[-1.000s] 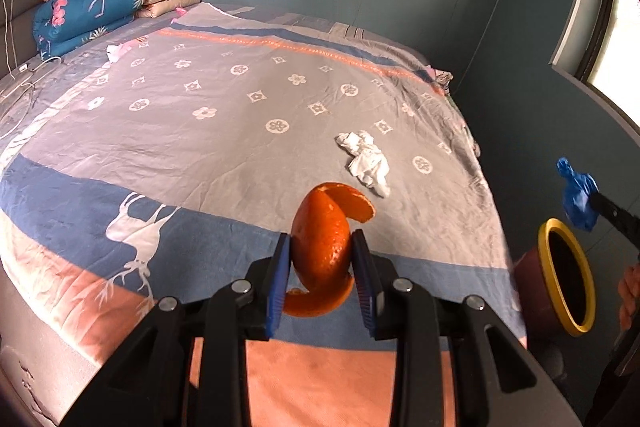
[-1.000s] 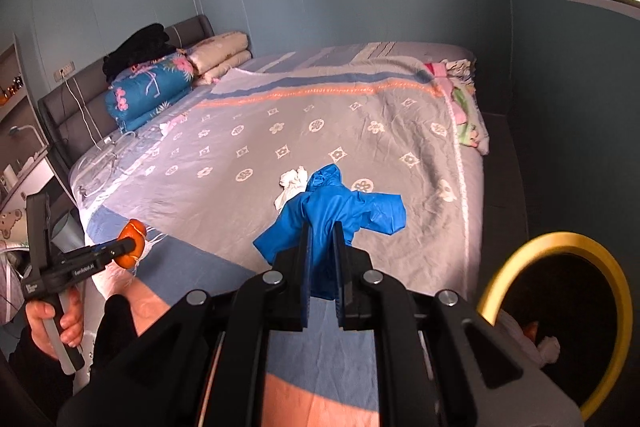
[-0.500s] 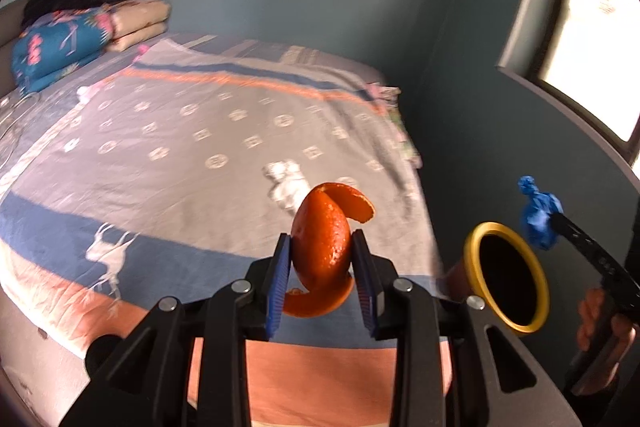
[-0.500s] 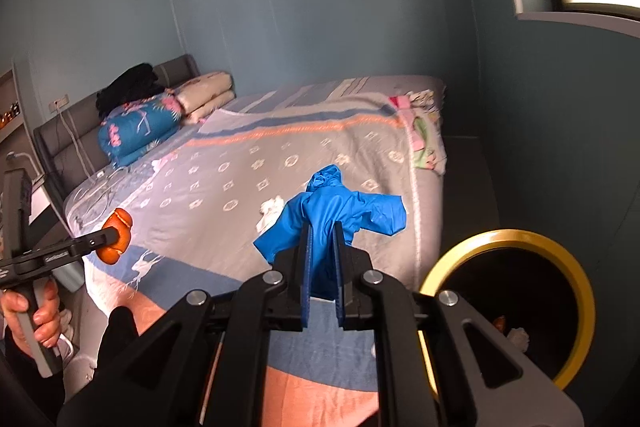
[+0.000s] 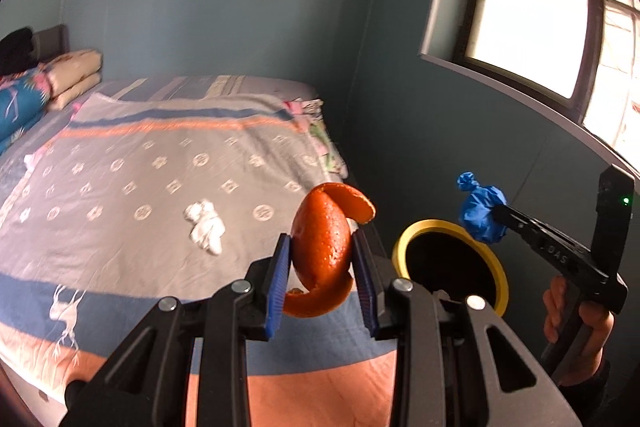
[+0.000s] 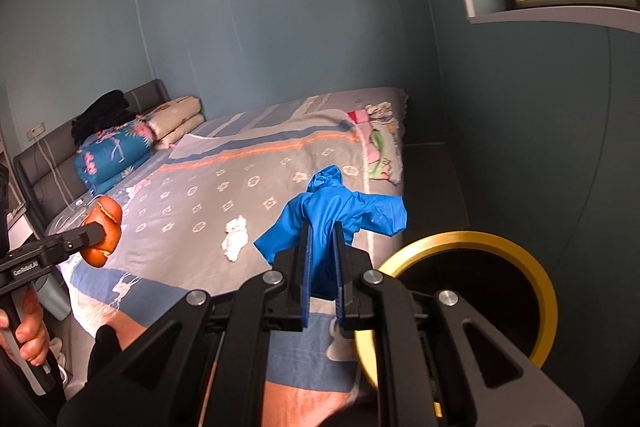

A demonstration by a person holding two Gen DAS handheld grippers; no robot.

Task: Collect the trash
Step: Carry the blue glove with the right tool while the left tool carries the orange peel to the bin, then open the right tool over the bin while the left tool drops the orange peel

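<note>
While each hand-held gripper [image 5: 323, 267] [image 6: 322, 271] clamps trash, orange peel [image 5: 322, 247], blue glove [image 6: 332, 203], bin [image 6: 548, 299] perhaps holding scraps.

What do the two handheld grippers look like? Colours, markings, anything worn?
Both match: the left gripper and right gripper have black linkage arms with silver pivot bolts and ribbed blue pads. Each has a black pistol handle; the right one's upright block shows a green light. White lettering runs along the bodies. Dark sleeve at the right wrist.

orange peel [image 5: 320, 247], blue glove [image 6: 340, 211], yellow-rimmed bin [image 6: 516, 243], white tissue [image 5: 206, 227]
</note>
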